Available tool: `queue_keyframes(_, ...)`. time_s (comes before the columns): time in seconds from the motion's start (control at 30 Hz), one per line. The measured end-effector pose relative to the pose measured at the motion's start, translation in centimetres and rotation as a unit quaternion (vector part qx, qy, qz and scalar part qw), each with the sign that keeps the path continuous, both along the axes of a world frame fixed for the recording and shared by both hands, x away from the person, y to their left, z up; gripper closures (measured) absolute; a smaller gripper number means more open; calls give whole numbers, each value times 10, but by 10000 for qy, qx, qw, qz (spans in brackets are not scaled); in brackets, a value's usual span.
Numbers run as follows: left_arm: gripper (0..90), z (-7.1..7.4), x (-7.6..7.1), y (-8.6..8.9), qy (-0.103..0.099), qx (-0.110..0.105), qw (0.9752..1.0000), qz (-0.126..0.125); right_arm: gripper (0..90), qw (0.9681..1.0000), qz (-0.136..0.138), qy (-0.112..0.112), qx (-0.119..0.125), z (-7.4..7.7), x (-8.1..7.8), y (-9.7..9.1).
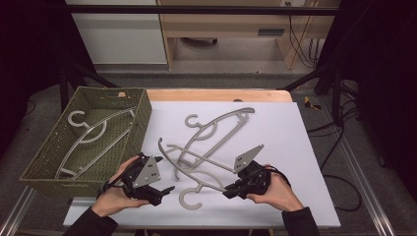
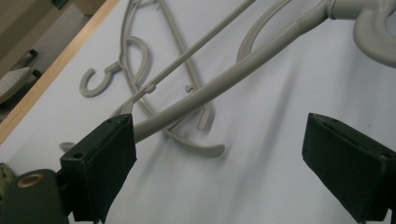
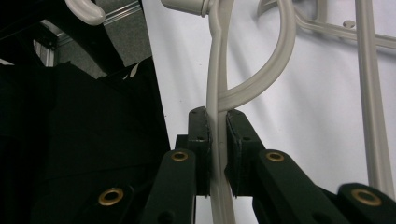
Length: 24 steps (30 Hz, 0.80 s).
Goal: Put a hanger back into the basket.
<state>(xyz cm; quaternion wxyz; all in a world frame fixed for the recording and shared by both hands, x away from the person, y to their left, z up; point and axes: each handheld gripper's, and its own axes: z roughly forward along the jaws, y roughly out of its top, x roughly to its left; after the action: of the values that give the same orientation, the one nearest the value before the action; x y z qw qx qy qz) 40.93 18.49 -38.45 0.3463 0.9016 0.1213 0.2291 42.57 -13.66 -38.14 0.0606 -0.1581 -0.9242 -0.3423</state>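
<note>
Evidently I was mid-transfer of hangers from the white table [image 1: 295,147] to the woven basket [image 1: 142,118]. My right gripper [image 3: 217,123] was clamped tight on the arm of the near hanger [image 1: 196,179], which lay on the table crossed over a second hanger [image 1: 216,128]. My left gripper [image 2: 219,154] stood wide, empty, beside that same arm. Next, I judged, the left needed to close on it before lifting toward the basket.

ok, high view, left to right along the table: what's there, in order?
Green basket with one hanger inside → left gripper, open → grey hanger clamped by the right gripper. A second loose hanger lies behind, crossing the held one, so its place is unclear.
</note>
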Motion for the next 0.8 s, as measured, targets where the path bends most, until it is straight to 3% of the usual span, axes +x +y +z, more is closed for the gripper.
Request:
queue_keyframes(0.13, 159, -5, 2, -13, -172, 367, 9990, -210, 820, 10000, 77, 23, 12, 0, -2, 1)
queue_keyframes(0.37, 330, -10, 3, -23, -425, 696, 9954, -498, 820, 9998, 171, 85, 23, -2, -4, 4)
queue_keyframes(0.5, 434, -13, 0, -25, -681, 928, 9911, -675, 819, 9996, 224, 145, 15, -2, -4, 5)
queue_keyframes(0.53, 459, -13, 0, -25, -681, 928, 9911, -675, 819, 9996, 224, 145, 15, -2, -4, 5)
queue_keyframes(0.57, 490, -14, -1, -26, -781, 1004, 9891, -743, 820, 9996, 256, 133, -15, -2, -4, 5)
queue_keyframes(0.67, 565, -14, -3, -27, -863, 1048, 9875, -794, 820, 9996, 254, 122, -3, -2, -4, 6)
queue_keyframes(0.73, 609, -14, -4, -27, -981, 1190, 9840, -887, 819, 9995, 273, 158, 5, -2, -4, 6)
queue_keyframes(0.8, 646, -15, -5, -27, -1003, 1226, 9832, -905, 819, 9994, 301, 161, 16, -2, -4, 6)
